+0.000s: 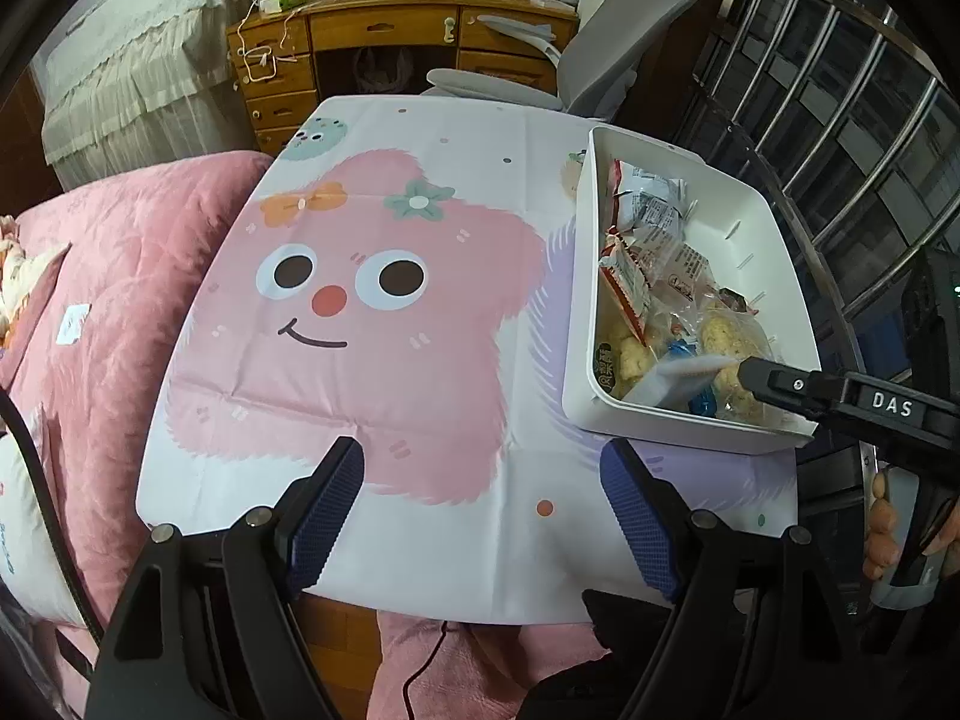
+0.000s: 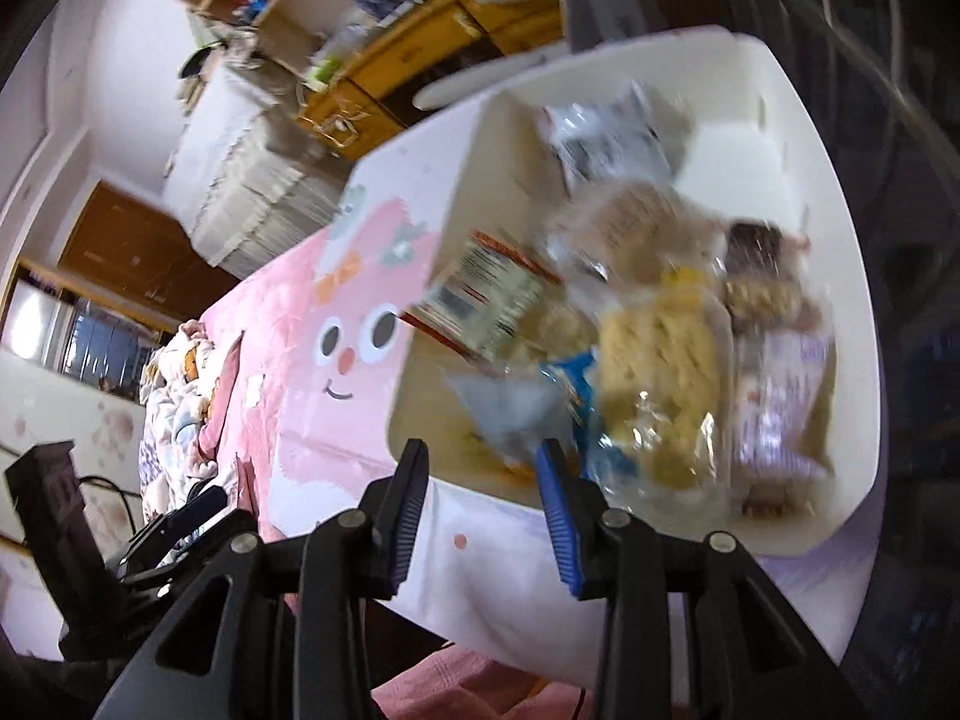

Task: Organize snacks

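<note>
White bin (image 1: 774,228) as landmark: snack packets (image 1: 654,276) fill it, long axis running away. Right gripper (image 2: 483,468) at near rim, jaws apart, empty, nearer. Left gripper (image 1: 480,480) beside bin over tablecloth (image 1: 372,312), jaws wide, empty.

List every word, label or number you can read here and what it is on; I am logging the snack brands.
"DAS": white letters on the black body of the right gripper, in the left wrist view.
Round dark logo on the yellow snack pack in the white bin: characters too small to read.
Print on the white and red wrappers: too small.
Barcode label on a pack in the right wrist view: blurred, unreadable.
</note>
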